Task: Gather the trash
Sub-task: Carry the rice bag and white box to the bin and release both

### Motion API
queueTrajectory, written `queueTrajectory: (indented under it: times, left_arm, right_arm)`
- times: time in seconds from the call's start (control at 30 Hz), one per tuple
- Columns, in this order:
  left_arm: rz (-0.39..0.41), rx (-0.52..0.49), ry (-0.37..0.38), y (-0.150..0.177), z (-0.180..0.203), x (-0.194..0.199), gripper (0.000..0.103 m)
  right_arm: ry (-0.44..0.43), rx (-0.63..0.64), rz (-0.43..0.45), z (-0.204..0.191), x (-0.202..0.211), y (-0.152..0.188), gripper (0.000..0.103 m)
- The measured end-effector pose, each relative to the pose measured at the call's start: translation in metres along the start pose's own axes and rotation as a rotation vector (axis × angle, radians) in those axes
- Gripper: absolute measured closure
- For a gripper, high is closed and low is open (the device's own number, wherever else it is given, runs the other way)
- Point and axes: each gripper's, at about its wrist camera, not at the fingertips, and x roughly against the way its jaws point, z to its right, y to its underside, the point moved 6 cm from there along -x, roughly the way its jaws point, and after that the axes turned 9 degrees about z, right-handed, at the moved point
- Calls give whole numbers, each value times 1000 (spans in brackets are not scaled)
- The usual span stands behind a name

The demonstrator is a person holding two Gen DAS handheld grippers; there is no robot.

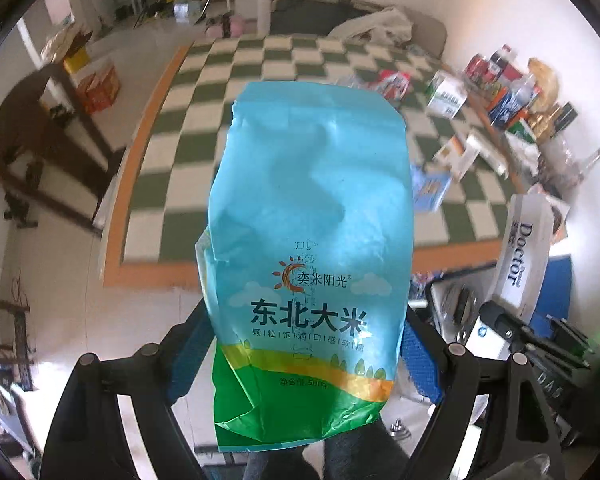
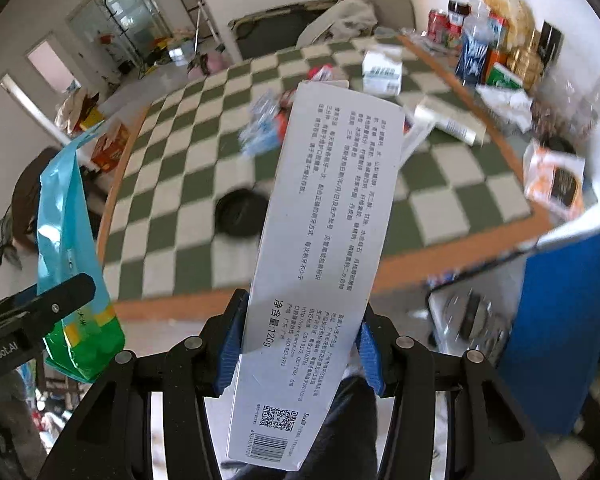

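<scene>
Both tools point steeply down, left tool (image 1: 304, 356) gripping a rice bag (image 1: 308, 240), right tool (image 2: 300, 344) a white carton (image 2: 324, 240).

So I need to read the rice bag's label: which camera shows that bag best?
The left wrist view: the blue-green rice bag faces the camera, front print legible, held in the left tool. The right wrist view shows it only edge-on at the left, print unreadable.

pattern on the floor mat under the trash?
Green-and-white checkerboard floor mat with an orange border; clearest in the left wrist view.
</scene>
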Motion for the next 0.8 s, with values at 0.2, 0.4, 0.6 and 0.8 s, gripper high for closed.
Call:
queueTrajectory:
  times: [0.2, 0.4, 0.6, 0.8]
  left_arm:
    - [-137, 62, -4, 75, -30, -44, 19]
    - [-318, 162, 39, 154, -53, -147, 19]
    - [-509, 280, 136, 219, -78, -321, 18]
    - [-578, 297, 131, 252, -99, -437, 7]
  right_arm:
    - [-48, 15, -173, -23, -37, 102, 51]
    - [-80, 10, -345, -20, -124, 195, 51]
    - [-152, -46, -515, -6, -259, 282, 51]
    - [-248, -93, -702, -6, -401, 358, 51]
